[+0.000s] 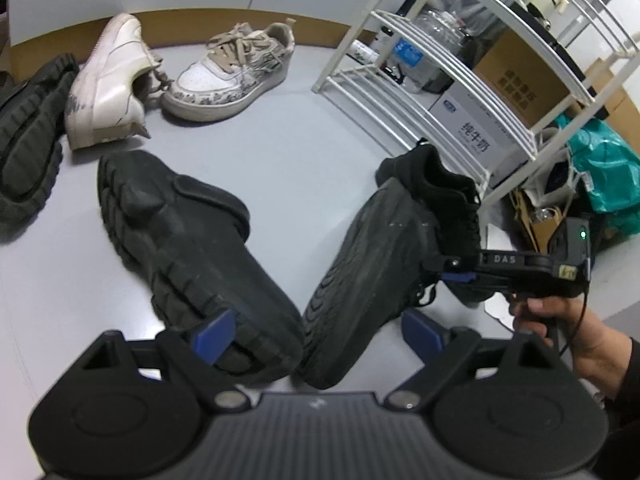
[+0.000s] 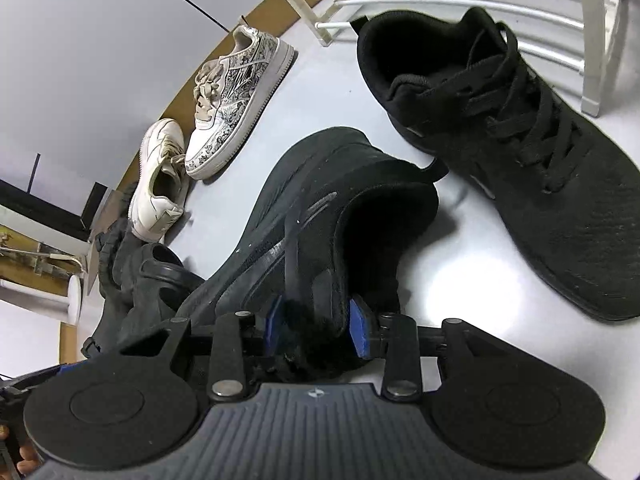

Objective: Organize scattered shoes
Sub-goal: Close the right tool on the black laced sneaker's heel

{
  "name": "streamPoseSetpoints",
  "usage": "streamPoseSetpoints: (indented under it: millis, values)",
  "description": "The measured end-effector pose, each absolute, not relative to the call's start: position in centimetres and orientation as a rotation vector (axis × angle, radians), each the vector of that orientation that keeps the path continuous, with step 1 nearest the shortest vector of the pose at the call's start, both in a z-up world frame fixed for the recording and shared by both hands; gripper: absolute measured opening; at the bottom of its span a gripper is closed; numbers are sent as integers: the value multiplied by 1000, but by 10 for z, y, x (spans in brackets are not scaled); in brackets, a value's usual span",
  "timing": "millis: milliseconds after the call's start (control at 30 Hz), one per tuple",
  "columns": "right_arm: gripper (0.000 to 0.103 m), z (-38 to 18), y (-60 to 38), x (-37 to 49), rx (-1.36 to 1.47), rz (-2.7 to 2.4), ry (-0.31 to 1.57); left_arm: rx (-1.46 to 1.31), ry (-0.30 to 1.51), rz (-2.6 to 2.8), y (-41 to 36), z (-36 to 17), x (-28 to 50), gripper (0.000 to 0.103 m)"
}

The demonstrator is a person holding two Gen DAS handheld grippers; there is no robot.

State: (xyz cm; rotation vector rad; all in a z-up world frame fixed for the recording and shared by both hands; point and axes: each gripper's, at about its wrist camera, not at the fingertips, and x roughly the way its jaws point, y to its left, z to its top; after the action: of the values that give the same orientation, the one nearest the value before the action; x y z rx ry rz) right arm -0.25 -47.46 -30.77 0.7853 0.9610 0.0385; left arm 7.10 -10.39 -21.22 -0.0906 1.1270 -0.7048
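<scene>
A black sneaker (image 2: 304,208) lies tipped on its side on the grey floor, its sole (image 1: 372,264) facing the left wrist camera. My right gripper (image 2: 317,324) is shut on its heel collar, one blue pad inside the shoe and one outside; the left wrist view shows this gripper (image 1: 448,270) at the shoe's right. My left gripper (image 1: 316,334) is open, its blue pads either side of the sneaker's toe and the end of a black clog (image 1: 188,248). A black lace-up sneaker (image 2: 520,160) stands upright just beyond, by the rack.
A white sneaker (image 1: 108,84) and a patterned sneaker (image 1: 228,72) sit by the far wall. Dark ridged slippers (image 1: 28,132) lie at far left. A white wire shoe rack (image 1: 440,80) stands at right, with boxes and a green bag (image 1: 604,168) behind it. A hand (image 1: 560,320) holds the right gripper.
</scene>
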Motion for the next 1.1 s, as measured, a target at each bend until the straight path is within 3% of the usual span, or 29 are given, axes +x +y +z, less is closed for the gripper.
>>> streamPoseSetpoints:
  millis: [67,167,267,1100]
  values:
    - [30,-310,-478,-2,809,49,951,-99,1136,-696,-104,-214,72,92]
    - [13,-309,-481,-5,816,78,911,-109,1147,-685,-105,-217,72,92]
    - [10,-304,-480,-5,804,98,889,-106,1153,-680,-106,-219,72,92]
    - [10,-259,-468,2,614,129,902,-109,1176,-667,-109,-226,73,92]
